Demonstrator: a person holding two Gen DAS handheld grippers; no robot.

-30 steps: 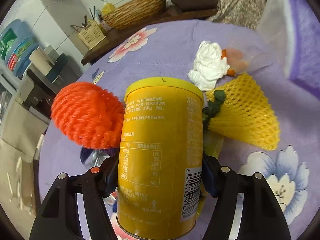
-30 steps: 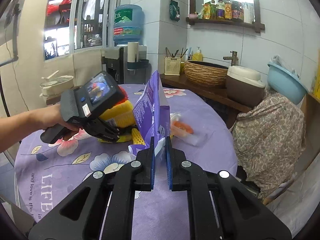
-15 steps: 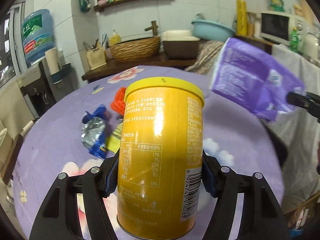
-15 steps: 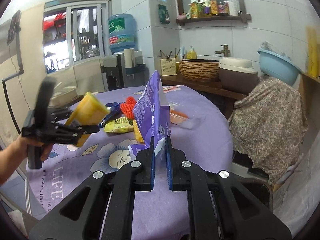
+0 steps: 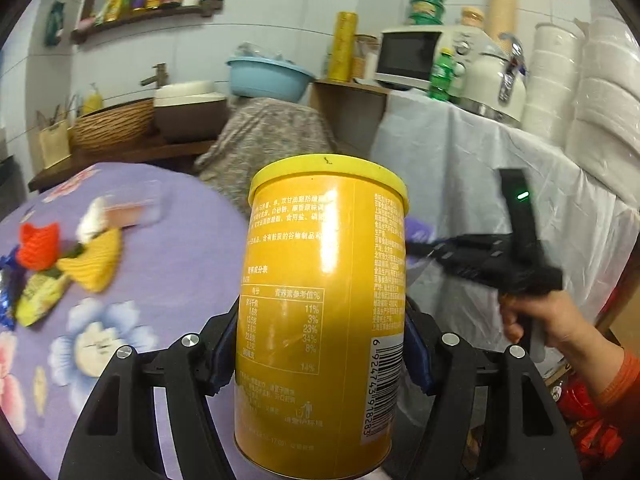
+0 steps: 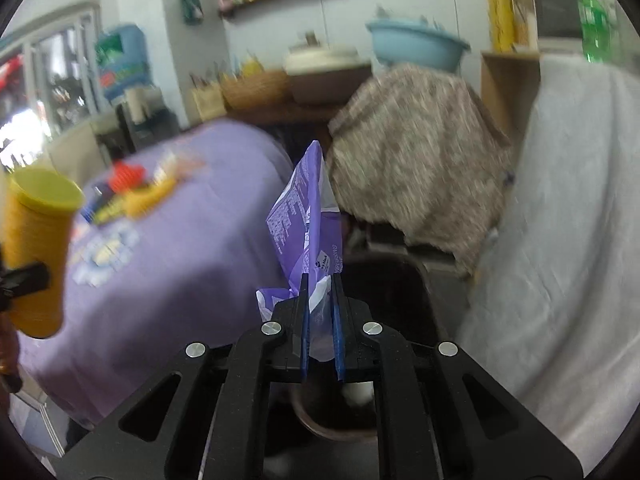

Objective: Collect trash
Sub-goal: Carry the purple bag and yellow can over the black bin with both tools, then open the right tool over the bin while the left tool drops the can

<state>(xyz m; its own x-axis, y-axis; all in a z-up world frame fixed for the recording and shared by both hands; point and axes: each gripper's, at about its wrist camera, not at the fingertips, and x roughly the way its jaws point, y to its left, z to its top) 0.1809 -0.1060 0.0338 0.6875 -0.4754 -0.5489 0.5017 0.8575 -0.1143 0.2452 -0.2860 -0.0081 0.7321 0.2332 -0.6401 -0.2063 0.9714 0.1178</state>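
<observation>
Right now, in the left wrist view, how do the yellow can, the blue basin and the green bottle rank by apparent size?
1. yellow can, though nearness to the camera inflates it
2. blue basin
3. green bottle

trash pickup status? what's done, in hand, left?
Done: nothing visibly binned yet. In hand: left gripper clamps the yellow canister; right gripper pinches the purple pouch above a dark bin. Left: orange foam net, yellow foam net, wrappers on the table.

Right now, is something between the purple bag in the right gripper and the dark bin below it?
Nothing visible. The purple bag, pinched in the right gripper, hangs over the dark bin, with only open air between them.
</observation>
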